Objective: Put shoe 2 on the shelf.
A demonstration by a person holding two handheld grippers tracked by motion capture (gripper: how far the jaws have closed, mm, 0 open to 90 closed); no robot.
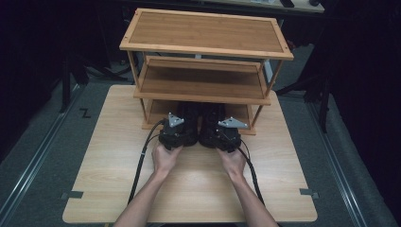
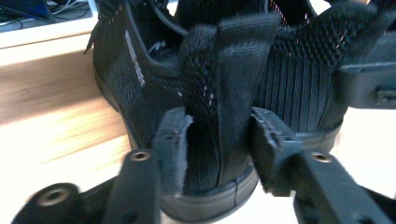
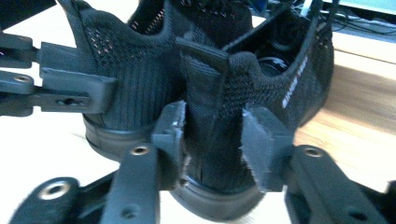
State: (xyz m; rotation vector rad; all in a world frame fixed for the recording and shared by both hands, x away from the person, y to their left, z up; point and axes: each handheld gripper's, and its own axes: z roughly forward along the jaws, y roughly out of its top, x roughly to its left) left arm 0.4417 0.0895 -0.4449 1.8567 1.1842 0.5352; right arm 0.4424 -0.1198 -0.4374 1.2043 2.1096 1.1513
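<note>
Black left shoe (image 2: 205,102) pinched at the heel by the left gripper (image 1: 178,133), right shoe (image 3: 243,102) likewise by the right gripper (image 1: 221,135), both at the near edge of the wooden rack's (image 1: 203,45) bottom shelf; shelving or removal looks half done.

Two black knit sneakers, a pair, side by side and touching, heels toward 6 o'clock, toes at 12 under the rack's lowest shelf. Left shoe (image 1: 185,124) upright on its sole; mesh heel, vertical heel tab, dark rubber sole, white lettering on its outer side. Right shoe (image 1: 213,124) upright too, same build, white lettering on its outer side. Laces loose at the open collars.
</note>
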